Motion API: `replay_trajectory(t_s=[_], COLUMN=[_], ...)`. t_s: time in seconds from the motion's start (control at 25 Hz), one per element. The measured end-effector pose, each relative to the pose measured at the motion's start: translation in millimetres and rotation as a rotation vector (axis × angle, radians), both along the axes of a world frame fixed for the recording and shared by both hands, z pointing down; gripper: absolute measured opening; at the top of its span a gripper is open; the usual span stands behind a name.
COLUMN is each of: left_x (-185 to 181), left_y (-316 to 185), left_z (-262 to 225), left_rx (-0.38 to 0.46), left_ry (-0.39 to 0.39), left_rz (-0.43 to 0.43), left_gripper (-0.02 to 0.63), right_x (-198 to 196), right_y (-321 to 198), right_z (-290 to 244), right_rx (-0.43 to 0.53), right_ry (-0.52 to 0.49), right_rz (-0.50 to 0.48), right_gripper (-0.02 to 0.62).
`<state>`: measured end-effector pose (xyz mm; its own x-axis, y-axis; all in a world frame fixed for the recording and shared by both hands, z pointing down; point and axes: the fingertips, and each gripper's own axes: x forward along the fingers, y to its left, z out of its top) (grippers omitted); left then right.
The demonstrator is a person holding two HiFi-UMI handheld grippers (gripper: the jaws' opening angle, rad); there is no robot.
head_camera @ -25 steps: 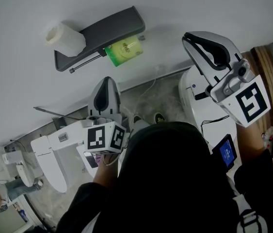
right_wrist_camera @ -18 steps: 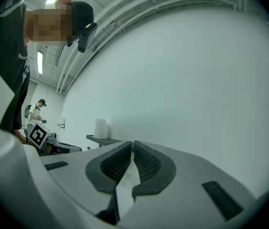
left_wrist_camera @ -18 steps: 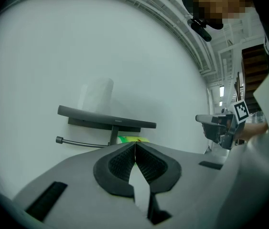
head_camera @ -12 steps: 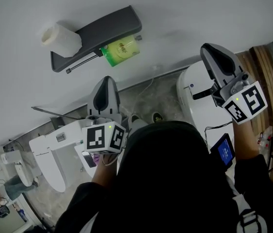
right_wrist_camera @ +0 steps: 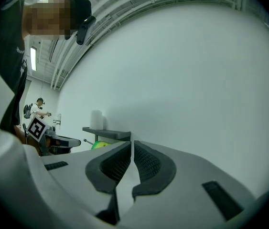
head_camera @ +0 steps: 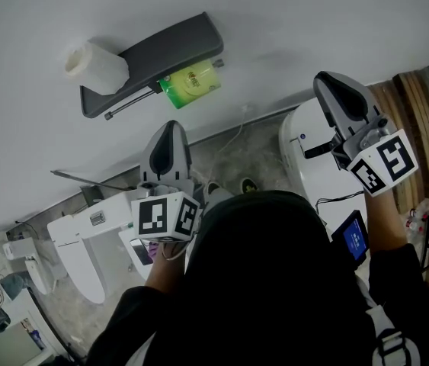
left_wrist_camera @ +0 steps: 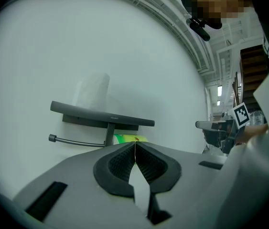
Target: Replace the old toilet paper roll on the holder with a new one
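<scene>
The left gripper (head_camera: 170, 128) is held level, pointing at the holder, and its jaws are pressed together with nothing between them. The right gripper (head_camera: 334, 78) is off to the right, facing bare wall (head_camera: 313, 21). Its jaws are closed to a hairline too, and it carries nothing.

Beyond the left gripper's tips, the holder's thin bar (head_camera: 130, 104) runs under the dark shelf (head_camera: 170, 46). The part of it that shows is bare, out to its free left end. A green packet (head_camera: 191, 82) sits under the shelf's right half, just beside the bar's fixed end; I cannot tell whether it hangs on the bar. A white toilet paper roll (head_camera: 94, 65) stands upright on the shelf's left end.

This fits two stages. The white roll may be the fresh one parked on the shelf for a bar that has been cleared, or the green packet may itself be one of the two rolls in the swap.

Whichever roll is taken, the jaws need to open wide well short of it. They should close gently across the roll's sides, since soft paper crushes and a standing roll tips easily off the shelf's left edge. Anything sliding on the bar should travel straight along it by the free left end. The idle gripper is best kept clear of the shelf's right corner.
</scene>
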<state>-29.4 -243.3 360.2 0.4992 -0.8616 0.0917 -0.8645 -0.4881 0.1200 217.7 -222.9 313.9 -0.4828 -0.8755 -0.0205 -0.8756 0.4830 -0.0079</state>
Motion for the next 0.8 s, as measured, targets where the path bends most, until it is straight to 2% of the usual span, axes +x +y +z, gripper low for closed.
replay_trajectory(t_s=[0.8], left_x=[-4.3], left_y=[2.0], left_z=[-0.9], left_rx=[0.003], left_ry=[-0.001], left_rz=[-0.006], left_gripper=[0.023], right_x=[-12.5], right_y=[-5.4], right_z=[7.1], right_rx=[-0.025], right_ry=[0.025], right_rz=[-0.022], right_gripper=[0.032])
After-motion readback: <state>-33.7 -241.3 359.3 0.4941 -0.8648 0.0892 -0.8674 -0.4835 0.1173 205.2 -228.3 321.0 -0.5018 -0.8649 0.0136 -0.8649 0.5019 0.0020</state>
